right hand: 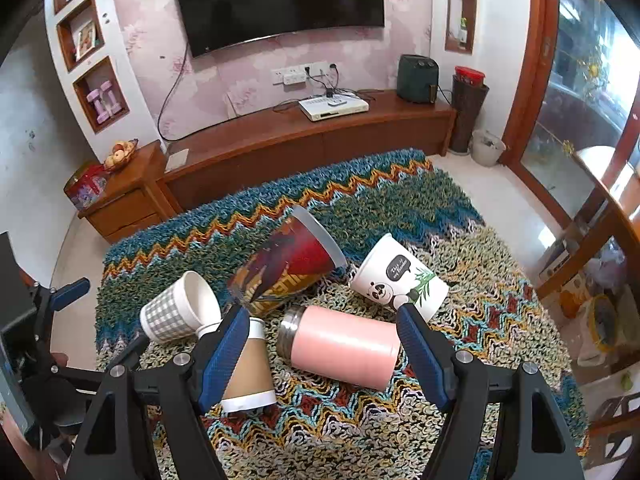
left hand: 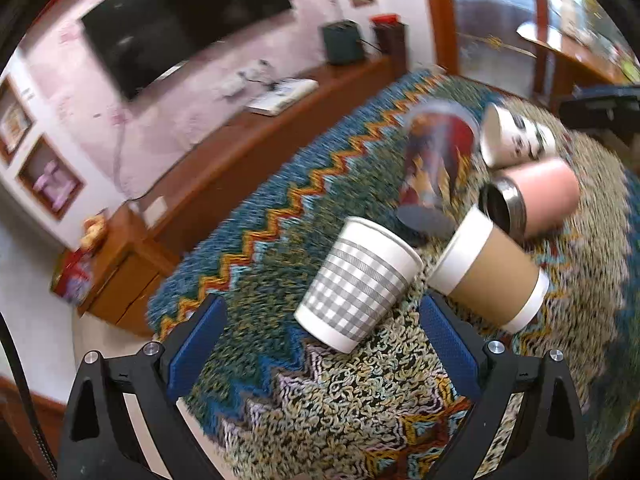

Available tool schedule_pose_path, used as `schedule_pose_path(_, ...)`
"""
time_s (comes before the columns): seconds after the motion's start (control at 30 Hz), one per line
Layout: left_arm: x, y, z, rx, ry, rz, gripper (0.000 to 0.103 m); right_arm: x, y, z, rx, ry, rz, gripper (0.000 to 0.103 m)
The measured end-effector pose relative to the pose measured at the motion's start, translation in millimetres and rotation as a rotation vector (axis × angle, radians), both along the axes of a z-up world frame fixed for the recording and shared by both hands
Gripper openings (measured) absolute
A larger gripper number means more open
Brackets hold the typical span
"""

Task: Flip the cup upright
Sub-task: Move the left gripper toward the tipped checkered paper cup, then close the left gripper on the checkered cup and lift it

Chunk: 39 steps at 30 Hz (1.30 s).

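Several cups lie tipped on a shaggy zigzag rug [right hand: 460,216]. A grey checked paper cup [left hand: 356,284] [right hand: 176,312] lies on its side just ahead of my open, empty left gripper [left hand: 324,344]. A brown-sleeved paper cup [left hand: 492,272] [right hand: 248,372] lies beside it. A pink steel tumbler [right hand: 344,344] [left hand: 536,200] lies on its side between the fingers of my open right gripper [right hand: 324,348], untouched. A red printed cup [right hand: 288,264] [left hand: 432,160] and a white panda cup [right hand: 400,276] [left hand: 516,136] lie behind.
A wooden TV bench [right hand: 304,136] with a white set-top box [right hand: 332,106] runs behind the rug under a wall TV [right hand: 280,0]. A small wooden cabinet [right hand: 120,196] stands left. A glass door [right hand: 580,80] and white floor lie right. My left gripper also shows in the right wrist view [right hand: 68,288].
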State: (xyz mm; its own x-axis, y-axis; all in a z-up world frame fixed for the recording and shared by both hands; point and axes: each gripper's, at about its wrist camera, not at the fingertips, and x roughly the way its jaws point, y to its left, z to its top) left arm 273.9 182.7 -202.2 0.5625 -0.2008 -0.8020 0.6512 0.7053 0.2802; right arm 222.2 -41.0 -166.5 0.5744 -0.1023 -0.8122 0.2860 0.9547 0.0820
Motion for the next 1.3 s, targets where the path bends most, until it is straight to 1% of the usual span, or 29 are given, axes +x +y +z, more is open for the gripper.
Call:
schedule_pose_path(0.07, 7, -6, -9, 0.034, 0.03, -0.053, 0.098, 2, -3, -8, 0.008, 0.006, -0.008, 0.077)
schedule_pose_path(0.2, 15, -17, -21, 0.069, 0.061, -0.115, 0.098, 4, -4, -19, 0.024, 0.018, -0.018, 0.077)
schedule_pose_path(0.27, 20, -22, -25, 0.085, 0.081, -0.14, 0.098, 5, -5, -25, 0.036, 0.023, -0.019, 0.077)
schedule_pose_path(0.4, 34, -35, -40, 0.144, 0.141, -0.179, 0.098, 5, -5, -33, 0.046, 0.031, -0.022, 0.077)
schedule_pose_path(0.5, 33, -43, -47, 0.177, 0.147, -0.219, 0.098, 5, -6, -38, 0.045, 0.033, -0.024, 0.077)
schedule_pose_path(0.63, 26, -54, -47, 0.201, 0.137, -0.266, 0.098, 7, -7, -42, 0.058, 0.039, -0.027, 0.077)
schedule_pose_path(0.7, 24, -55, -46, 0.2, 0.131, -0.275, 0.098, 7, -6, -43, 0.053, 0.037, -0.026, 0.077)
schedule_pose_path(0.9, 32, -58, -53, 0.219, 0.156, -0.261, 0.096, 8, -4, -45, 0.065, 0.032, -0.019, 0.077)
schedule_pose_path(0.93, 33, -57, -54, 0.215, 0.17, -0.26, 0.095, 8, -3, -45, 0.066, 0.034, -0.017, 0.077)
schedule_pose_path(1.0, 34, -56, -54, 0.211, 0.183, -0.258, 0.086, 9, -1, -45, 0.066, 0.036, -0.012, 0.077)
schedule_pose_path(1.03, 34, -55, -54, 0.214, 0.188, -0.256, 0.084, 8, -1, -45, 0.068, 0.035, -0.01, 0.077)
schedule_pose_path(1.1, 33, -53, -56, 0.226, 0.184, -0.247, 0.076, 8, 0, -45, 0.071, 0.032, -0.007, 0.077)
schedule_pose_path(1.13, 33, -52, -56, 0.232, 0.185, -0.241, 0.074, 8, 0, -46, 0.074, 0.032, -0.007, 0.077)
schedule_pose_path(1.3, 32, -49, -53, 0.214, 0.196, -0.233, 0.073, 6, 1, -48, 0.081, 0.037, -0.006, 0.077)
